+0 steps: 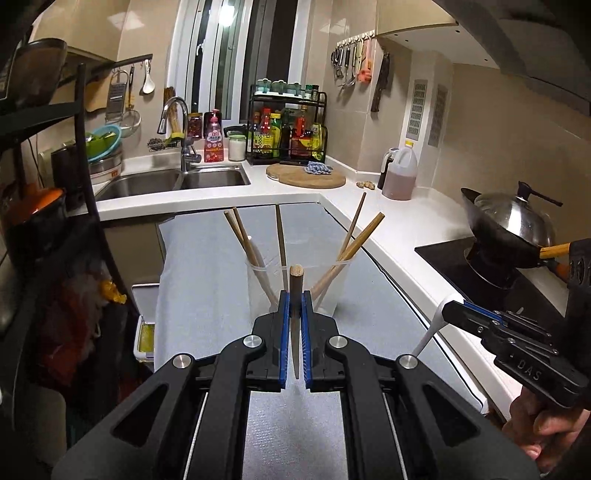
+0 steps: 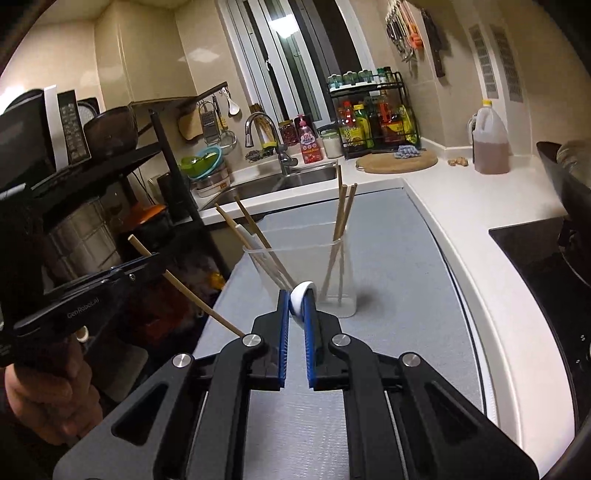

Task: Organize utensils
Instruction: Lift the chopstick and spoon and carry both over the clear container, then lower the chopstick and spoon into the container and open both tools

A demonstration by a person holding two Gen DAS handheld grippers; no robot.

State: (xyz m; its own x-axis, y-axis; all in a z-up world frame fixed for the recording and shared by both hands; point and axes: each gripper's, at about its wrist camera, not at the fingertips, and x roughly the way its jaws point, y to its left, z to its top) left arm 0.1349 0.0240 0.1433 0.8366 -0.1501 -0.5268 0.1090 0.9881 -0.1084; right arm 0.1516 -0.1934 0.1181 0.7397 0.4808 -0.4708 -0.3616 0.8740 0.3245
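Left wrist view, two clear cups (image 1: 295, 280) holding chopsticks (image 1: 354, 236), left gripper (image 1: 295, 306) clenched on a chopstick (image 1: 295, 288), right gripper (image 2: 298, 306) clasping a white spoon (image 2: 300, 295).

- Warm, dim indoor light is filling both views; the window (image 1: 236, 55) is showing dark glass with one bright lamp reflection
- Glare is bouncing off the glossy wall tiles (image 1: 343, 33) and the wok lid (image 1: 513, 218)
- A soft shadow is falling beside the clear cup (image 2: 340, 273)
- Fisheye distortion is bending the counter edge (image 2: 476, 295); corners are vignetting to black
- Focus is holding sharp centrally and softening slightly at the edges
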